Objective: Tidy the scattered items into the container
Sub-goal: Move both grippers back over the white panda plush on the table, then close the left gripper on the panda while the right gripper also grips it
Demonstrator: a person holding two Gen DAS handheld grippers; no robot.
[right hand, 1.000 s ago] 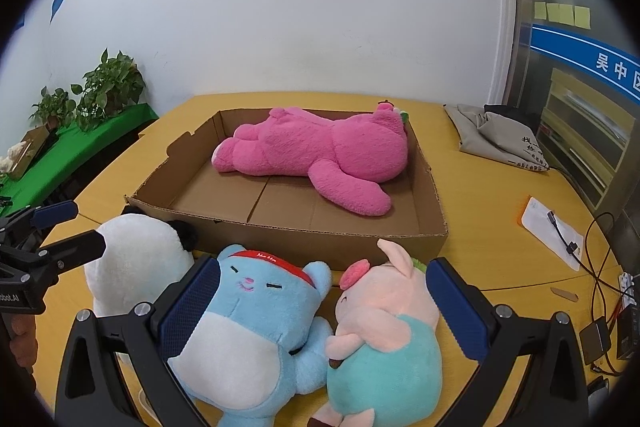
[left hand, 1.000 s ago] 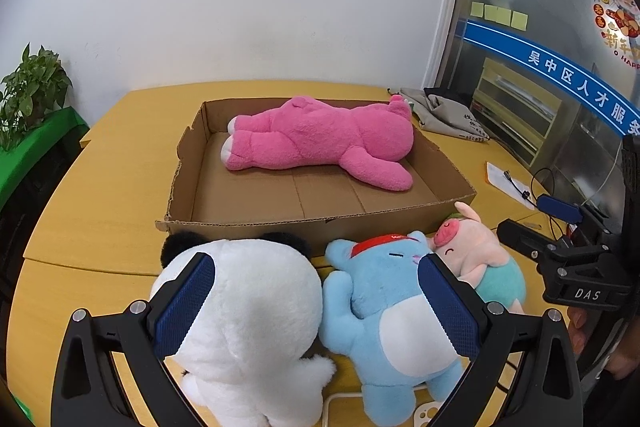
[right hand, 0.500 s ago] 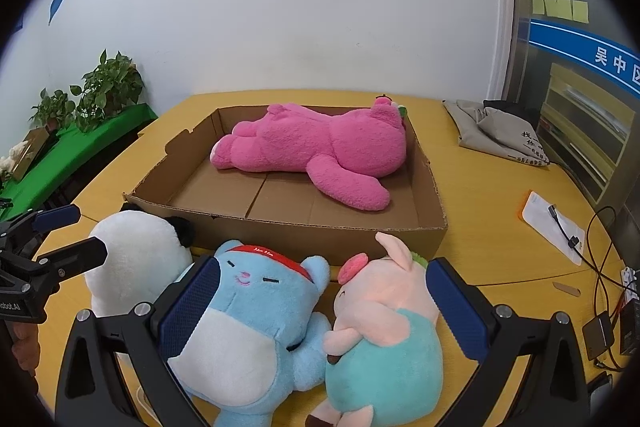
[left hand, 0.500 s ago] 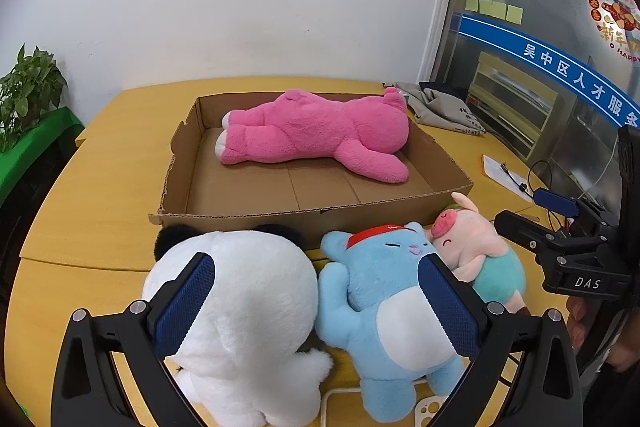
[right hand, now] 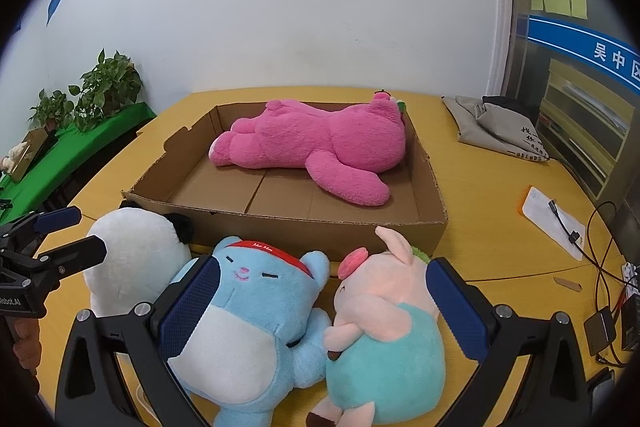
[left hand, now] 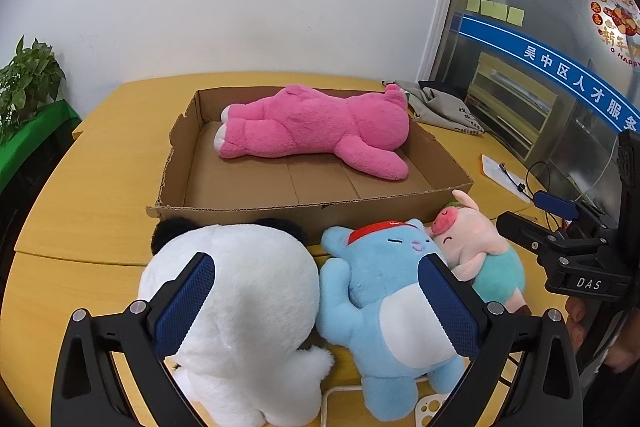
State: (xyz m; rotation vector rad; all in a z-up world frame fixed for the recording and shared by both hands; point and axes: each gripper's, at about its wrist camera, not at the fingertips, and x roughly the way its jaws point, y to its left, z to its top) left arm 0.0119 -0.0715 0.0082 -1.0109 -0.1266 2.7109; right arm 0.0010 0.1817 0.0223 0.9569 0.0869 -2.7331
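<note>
A shallow cardboard box (left hand: 312,205) (right hand: 304,223) sits on the yellow table with a pink plush bear (left hand: 320,127) (right hand: 320,147) lying inside. In front of the box lie a white panda plush (left hand: 240,299) (right hand: 132,259), a blue bear plush (left hand: 392,291) (right hand: 256,315) and a pink pig plush in teal (left hand: 480,251) (right hand: 384,331). My left gripper (left hand: 316,303) is open, hovering over the panda and blue bear. My right gripper (right hand: 324,307) is open, hovering over the blue bear and pig. Neither holds anything.
A grey cloth bag (right hand: 500,123) lies at the table's back right. Paper with a cable (right hand: 556,219) and wires lie at the right edge. Potted plants (right hand: 108,87) stand on a green surface to the left. A white wall is behind.
Both grippers have pulled back and risen slightly; the box and plush toys sit a little further away in view. Nothing was grasped or moved.
</note>
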